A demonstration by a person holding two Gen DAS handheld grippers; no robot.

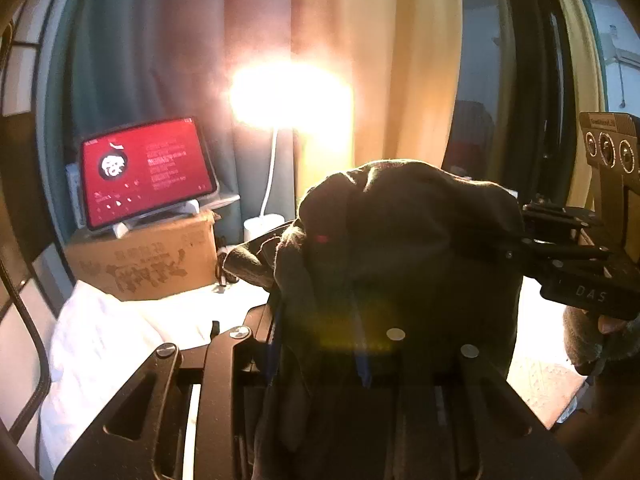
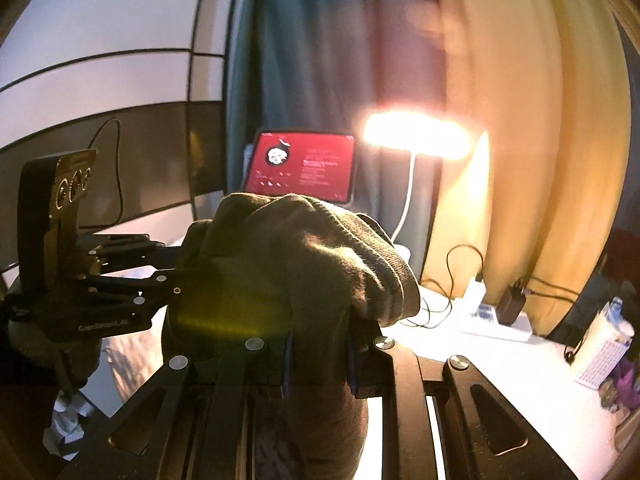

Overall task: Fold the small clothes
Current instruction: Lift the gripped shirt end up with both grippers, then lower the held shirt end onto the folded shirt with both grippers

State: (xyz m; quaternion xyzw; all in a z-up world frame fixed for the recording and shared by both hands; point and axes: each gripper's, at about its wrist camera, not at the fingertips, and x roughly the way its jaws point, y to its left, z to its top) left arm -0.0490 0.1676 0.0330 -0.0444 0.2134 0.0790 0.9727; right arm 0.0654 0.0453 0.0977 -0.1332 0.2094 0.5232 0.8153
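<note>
1. Dark cloth fills the lower centre of both wrist views: a small dark garment (image 1: 404,240) hangs bunched between the two tools, lifted clear of the white-covered bench (image 1: 192,312).
2. At the bottom of the left view, the left hand-held gripper (image 1: 360,364) has its jaws nearly together with cloth running down between them; the fabric hides the pads, so how firm the hold is cannot be told.
3. In the right view, the right hand-held gripper (image 2: 318,364) is drawn narrow on a fold of the garment (image 2: 304,256), its blue-edged fingers (image 2: 287,364) pressing the cloth.
4. Risk: the garment is wadded, not spread, so laying it down as it is would likely set creases or a crooked fold.
5. Risk: a shallow pinch on either side could slip, dropping one edge and twisting the piece.
6. Risk: the lamp (image 2: 416,136) glares at upper centre and darkens the cloth, making hems hard to find.
7. Risk: loose cables (image 2: 452,280) and a charger (image 2: 512,300) lie at right of the bench, where trailing fabric could snag.
</note>
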